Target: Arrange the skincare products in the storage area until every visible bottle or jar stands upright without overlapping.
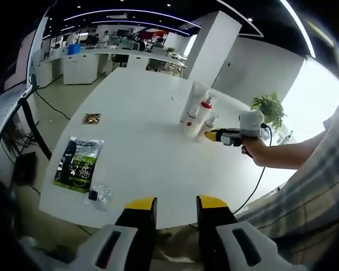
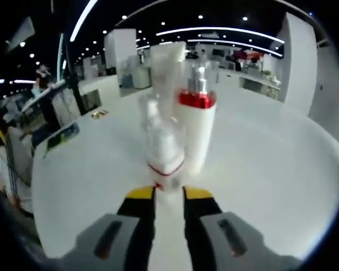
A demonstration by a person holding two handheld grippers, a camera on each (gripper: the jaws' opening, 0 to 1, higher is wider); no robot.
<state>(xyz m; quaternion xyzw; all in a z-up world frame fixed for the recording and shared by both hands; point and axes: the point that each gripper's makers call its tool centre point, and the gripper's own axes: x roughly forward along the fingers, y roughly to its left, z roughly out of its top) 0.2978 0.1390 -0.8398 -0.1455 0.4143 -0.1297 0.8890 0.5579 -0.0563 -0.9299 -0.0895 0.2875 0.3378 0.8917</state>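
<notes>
Gripping small bottle (image 2: 165, 164) — right gripper (image 2: 169, 193).

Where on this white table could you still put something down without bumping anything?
The widest bare patch of the table lies between the green packet near one edge and the cluster of white bottles. The far end beyond the bottles looks bare too. It is crowded right at the cluster, where the right claw is closed on a small bottle.

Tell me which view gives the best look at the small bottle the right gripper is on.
The right gripper view. The small bottle with a red band stands close up, just above the right gripper, in front of a taller red-collared pump bottle. In the left gripper view it is small and distant, at the right gripper's tips.
</notes>
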